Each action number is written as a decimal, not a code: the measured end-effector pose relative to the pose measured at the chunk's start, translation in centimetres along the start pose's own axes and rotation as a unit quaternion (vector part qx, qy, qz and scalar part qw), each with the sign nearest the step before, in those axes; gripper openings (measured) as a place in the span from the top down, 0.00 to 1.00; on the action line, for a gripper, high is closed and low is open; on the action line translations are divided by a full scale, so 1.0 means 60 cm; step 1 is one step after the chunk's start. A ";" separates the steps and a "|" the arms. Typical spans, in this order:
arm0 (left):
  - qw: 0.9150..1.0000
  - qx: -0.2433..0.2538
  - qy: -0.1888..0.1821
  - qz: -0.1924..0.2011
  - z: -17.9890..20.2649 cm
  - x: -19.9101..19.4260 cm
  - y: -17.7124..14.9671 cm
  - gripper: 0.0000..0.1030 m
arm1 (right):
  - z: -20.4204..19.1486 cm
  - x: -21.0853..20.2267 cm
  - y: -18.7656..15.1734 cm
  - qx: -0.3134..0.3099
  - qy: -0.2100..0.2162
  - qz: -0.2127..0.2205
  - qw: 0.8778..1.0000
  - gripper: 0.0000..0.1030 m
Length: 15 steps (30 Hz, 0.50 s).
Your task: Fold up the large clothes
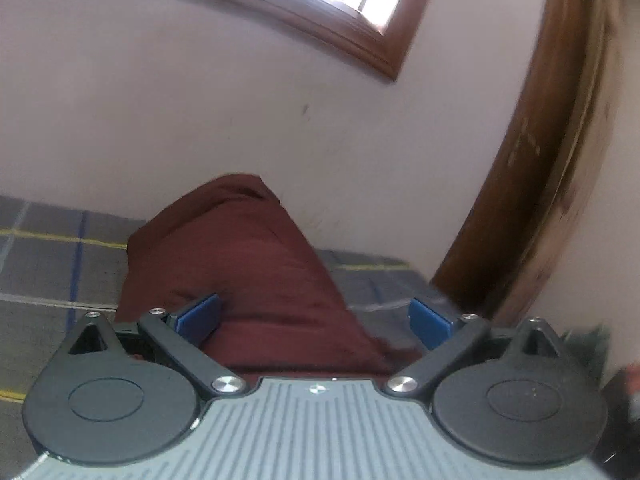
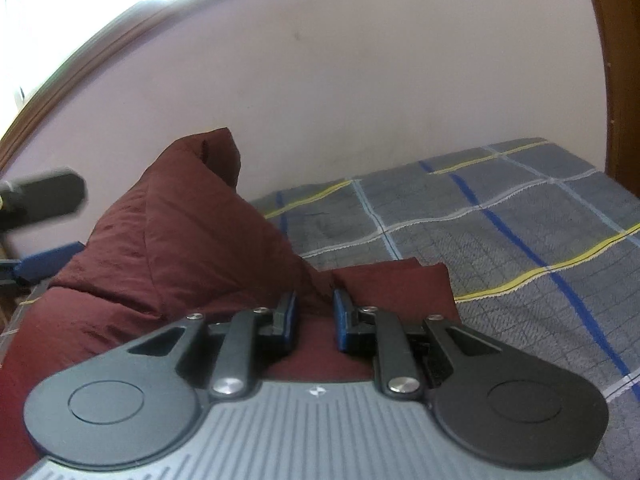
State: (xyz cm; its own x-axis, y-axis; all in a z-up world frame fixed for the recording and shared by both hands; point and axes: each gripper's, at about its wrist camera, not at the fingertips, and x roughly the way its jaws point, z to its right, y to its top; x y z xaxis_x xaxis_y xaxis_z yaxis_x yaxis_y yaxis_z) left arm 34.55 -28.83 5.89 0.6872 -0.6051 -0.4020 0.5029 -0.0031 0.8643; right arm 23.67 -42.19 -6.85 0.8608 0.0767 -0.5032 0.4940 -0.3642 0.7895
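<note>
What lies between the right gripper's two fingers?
Maroon cloth: in the right wrist view a fold of it runs up through the narrow gap of the right gripper, over the checked bedspread.

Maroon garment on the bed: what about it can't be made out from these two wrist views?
- Maroon garment: its near part is hidden under each gripper's body, and the right wrist view's left edge cuts it off, so its type stays unclear.
- Right gripper: cloth lies between the narrow jaws; whether the pads pinch it is unclear.
- Left gripper: open; cloth behind it motion-blurred.
</note>
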 end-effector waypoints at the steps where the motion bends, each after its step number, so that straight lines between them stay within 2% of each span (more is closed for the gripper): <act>1: 1.000 0.012 0.010 0.005 0.002 0.005 -0.010 0.03 | -0.004 -0.001 -0.002 -0.003 0.000 0.001 1.000 0.83; 5: 0.998 0.032 0.040 0.020 -0.011 0.021 -0.040 0.02 | -0.031 -0.006 -0.007 -0.029 -0.012 0.006 1.000 0.83; 9: 0.998 0.032 0.050 0.027 -0.014 0.034 -0.052 0.00 | -0.036 -0.005 -0.009 -0.026 -0.012 0.003 1.000 0.83; 15: 0.998 0.025 0.061 -0.001 -0.022 0.044 -0.052 0.00 | -0.056 0.005 -0.007 -0.043 -0.035 -0.015 0.998 0.83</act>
State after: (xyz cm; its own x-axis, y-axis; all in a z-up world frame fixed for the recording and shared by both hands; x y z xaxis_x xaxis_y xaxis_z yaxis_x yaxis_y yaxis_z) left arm 35.49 -29.34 1.74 0.7469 -0.5031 -0.4348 0.4794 -0.0458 0.8764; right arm 24.14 -38.90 -6.16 0.8365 0.0192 -0.5477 0.5301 -0.2816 0.7998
